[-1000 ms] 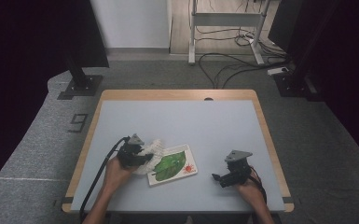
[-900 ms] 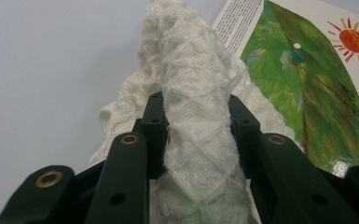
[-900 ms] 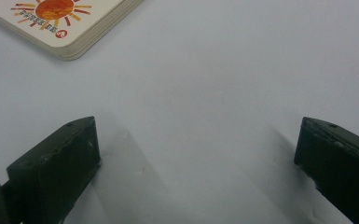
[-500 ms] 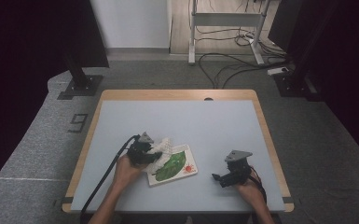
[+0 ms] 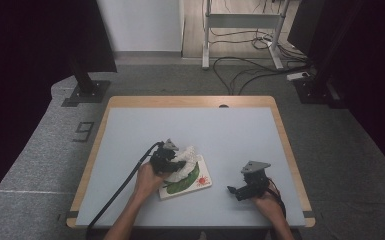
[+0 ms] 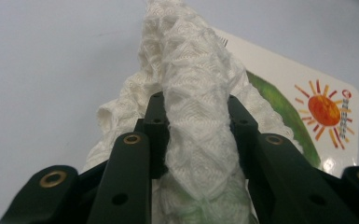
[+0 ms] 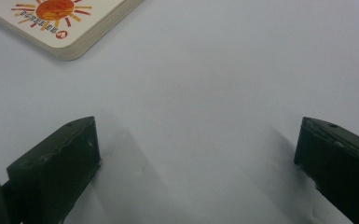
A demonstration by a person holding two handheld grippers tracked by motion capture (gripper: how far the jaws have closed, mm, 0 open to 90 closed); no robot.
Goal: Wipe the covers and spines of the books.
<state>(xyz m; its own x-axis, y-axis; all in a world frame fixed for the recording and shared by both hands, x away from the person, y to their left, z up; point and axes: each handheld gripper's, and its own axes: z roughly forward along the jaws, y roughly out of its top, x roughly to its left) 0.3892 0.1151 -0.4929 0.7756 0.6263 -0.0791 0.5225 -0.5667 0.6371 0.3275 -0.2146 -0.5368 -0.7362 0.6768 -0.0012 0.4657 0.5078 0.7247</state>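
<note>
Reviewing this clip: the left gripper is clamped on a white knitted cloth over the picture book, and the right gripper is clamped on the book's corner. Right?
Not quite. The right gripper holds nothing: the right gripper view shows its jaws wide apart over bare table, short of the book. The left gripper is indeed clamped on the white knitted cloth.

The cloth (image 6: 191,116) sits between the left tool's (image 5: 172,159) jaws, lying over the book (image 5: 196,181) just to its right; the right tool (image 5: 234,190) stands farther right on the table (image 5: 230,130)
</note>
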